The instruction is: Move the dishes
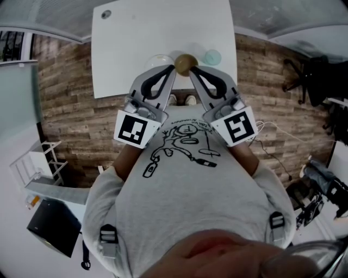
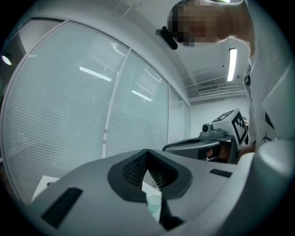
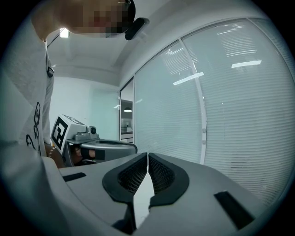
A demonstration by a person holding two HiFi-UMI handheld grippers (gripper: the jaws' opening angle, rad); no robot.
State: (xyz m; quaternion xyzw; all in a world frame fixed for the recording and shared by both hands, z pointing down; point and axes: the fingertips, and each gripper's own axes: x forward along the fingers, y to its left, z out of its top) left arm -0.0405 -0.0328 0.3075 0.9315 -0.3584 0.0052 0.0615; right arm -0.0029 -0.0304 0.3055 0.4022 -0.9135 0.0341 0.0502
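In the head view a white table (image 1: 136, 43) carries a white bowl (image 1: 156, 60), a brown bowl (image 1: 185, 62) and a pale teal cup (image 1: 212, 56) near its front edge. I hold both grippers raised in front of my chest, apart from the dishes. The left gripper (image 1: 173, 68) is shut with nothing in it, its tip pointing at the brown bowl. The right gripper (image 1: 191, 69) is likewise shut and empty. In the left gripper view the left gripper (image 2: 147, 151) has its tips touching, and the teal cup (image 2: 154, 203) shows through the gap below. The right gripper (image 3: 147, 155) also has its tips touching.
A small grey disc (image 1: 106, 14) lies at the table's far left corner. Wooden floor (image 1: 70, 108) surrounds the table. A black office chair (image 1: 312, 81) stands at the right, and a black box (image 1: 51, 227) and white rack (image 1: 32, 163) at the left. Glass walls with blinds (image 2: 69, 101) enclose the room.
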